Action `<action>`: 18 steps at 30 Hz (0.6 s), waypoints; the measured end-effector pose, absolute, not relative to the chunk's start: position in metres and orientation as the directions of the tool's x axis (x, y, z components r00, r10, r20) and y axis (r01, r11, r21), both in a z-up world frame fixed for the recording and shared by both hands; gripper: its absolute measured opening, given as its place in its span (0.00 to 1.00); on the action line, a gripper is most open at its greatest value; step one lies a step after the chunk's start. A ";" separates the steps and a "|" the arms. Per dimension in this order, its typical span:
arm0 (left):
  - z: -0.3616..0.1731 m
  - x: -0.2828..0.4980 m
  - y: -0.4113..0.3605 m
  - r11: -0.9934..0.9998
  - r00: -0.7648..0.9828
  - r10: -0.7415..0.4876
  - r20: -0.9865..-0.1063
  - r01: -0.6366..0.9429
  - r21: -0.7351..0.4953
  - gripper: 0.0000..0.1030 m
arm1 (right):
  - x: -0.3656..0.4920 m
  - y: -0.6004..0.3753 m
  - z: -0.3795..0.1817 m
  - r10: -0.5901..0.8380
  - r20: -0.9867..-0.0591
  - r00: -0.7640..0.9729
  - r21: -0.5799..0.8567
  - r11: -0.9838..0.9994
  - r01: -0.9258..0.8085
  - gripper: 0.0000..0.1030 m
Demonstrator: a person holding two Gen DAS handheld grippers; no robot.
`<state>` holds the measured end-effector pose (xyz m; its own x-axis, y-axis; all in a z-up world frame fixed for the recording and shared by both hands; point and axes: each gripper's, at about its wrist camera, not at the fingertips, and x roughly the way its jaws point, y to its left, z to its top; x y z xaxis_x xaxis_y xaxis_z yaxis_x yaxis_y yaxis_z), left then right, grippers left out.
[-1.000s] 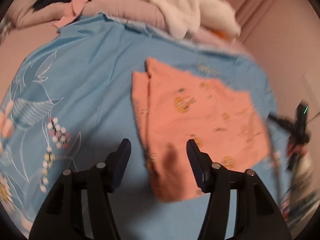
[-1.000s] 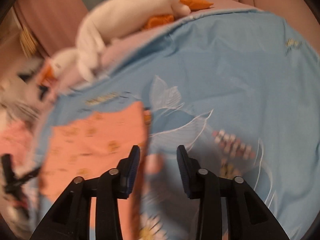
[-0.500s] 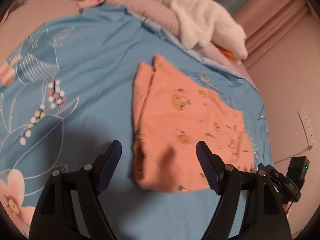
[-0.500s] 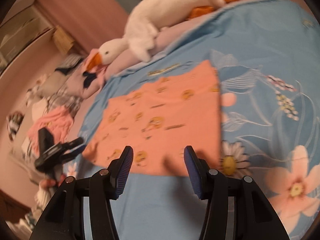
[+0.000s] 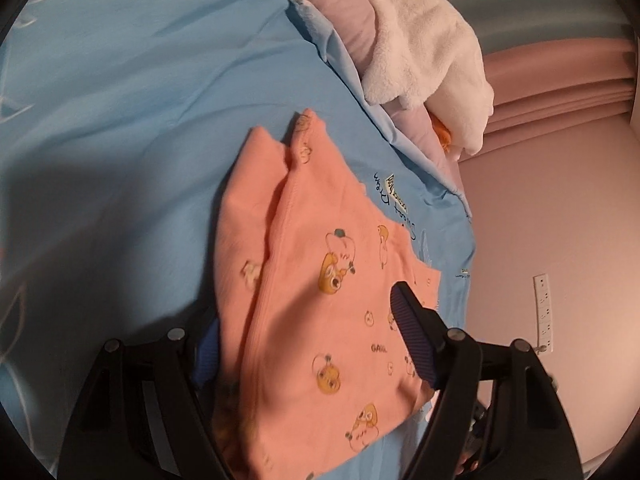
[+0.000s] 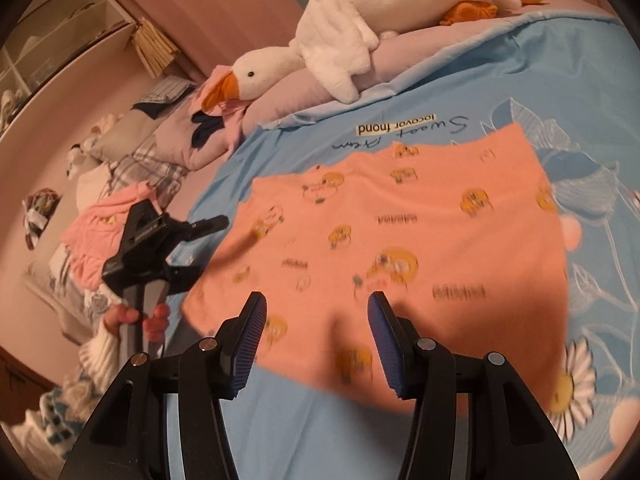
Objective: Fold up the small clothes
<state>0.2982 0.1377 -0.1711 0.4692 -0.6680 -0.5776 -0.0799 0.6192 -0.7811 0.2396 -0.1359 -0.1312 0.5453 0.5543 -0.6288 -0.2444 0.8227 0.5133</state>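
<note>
Peach-orange baby clothing (image 6: 400, 232) printed with small yellow cartoon figures lies spread flat on a light blue bedspread (image 6: 320, 432) with white flower and leaf drawings and a line of handwritten-style lettering near its upper edge. In the left wrist view one side of the garment (image 5: 320, 280) is folded over, with a seam running along the fold. The left gripper (image 5: 304, 320) has just been opening and now stands with its jaws wide apart, low over the near corner of the garment; the cloth passes between the two fingers, one finger lies over it and the other is partly hidden at its edge, and neither pad presses on it. The right gripper (image 6: 316, 320) has also just been opening; its jaws stand apart above the garment's near hem, which is blurred, with nothing clamped. In the right wrist view the left gripper (image 6: 208, 240) shows at the garment's left edge, held by a hand (image 6: 136, 320) in a white knitted sleeve. A white plush goose (image 6: 352, 40) with an orange beak lies on lilac pillows (image 6: 280, 92) at the head of the bed, and a heap of other clothes (image 6: 96, 236) sits beyond the bedspread's left edge.
</note>
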 end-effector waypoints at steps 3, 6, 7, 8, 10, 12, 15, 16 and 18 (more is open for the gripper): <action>-0.171 0.299 0.130 0.661 0.454 -0.645 -0.615 -0.073 -0.747 0.47 | 0.268 -0.126 -0.131 0.513 -0.665 0.543 0.485 0.849 -0.209 0.51; -0.170 0.298 0.122 0.748 0.433 -0.567 -0.701 -0.087 -0.658 0.19 | 0.298 -0.112 -0.134 0.478 -0.682 0.554 0.454 0.870 -0.191 0.51; -0.169 0.298 0.121 0.762 0.435 -0.552 -0.711 -0.083 -0.643 0.17 | 0.310 -0.107 -0.137 0.460 -0.695 0.553 0.446 0.879 -0.171 0.51; -0.168 0.296 0.120 0.767 0.439 -0.548 -0.712 -0.076 -0.637 0.13 | 0.319 -0.102 -0.140 0.450 -0.704 0.549 0.435 0.885 -0.168 0.42; -0.166 0.294 0.119 0.777 0.443 -0.541 -0.715 -0.063 -0.627 0.11 | 0.332 -0.093 -0.145 0.414 -0.729 0.545 0.396 0.905 -0.158 0.22; -0.163 0.293 0.116 0.785 0.443 -0.537 -0.718 -0.050 -0.618 0.11 | 0.349 -0.087 -0.155 0.353 -0.763 0.542 0.344 0.931 -0.122 0.13; -0.160 0.292 0.110 0.788 0.446 -0.539 -0.714 -0.033 -0.615 0.11 | 0.358 -0.087 -0.168 0.326 -0.784 0.527 0.322 0.941 -0.103 0.08; -0.158 0.291 0.109 0.789 0.446 -0.539 -0.714 -0.029 -0.614 0.11 | 0.356 -0.085 -0.166 0.320 -0.786 0.529 0.303 0.945 -0.122 0.08; -0.154 0.290 0.105 0.793 0.448 -0.539 -0.713 -0.015 -0.609 0.11 | 0.348 -0.084 -0.159 0.312 -0.795 0.521 0.282 0.949 -0.138 0.08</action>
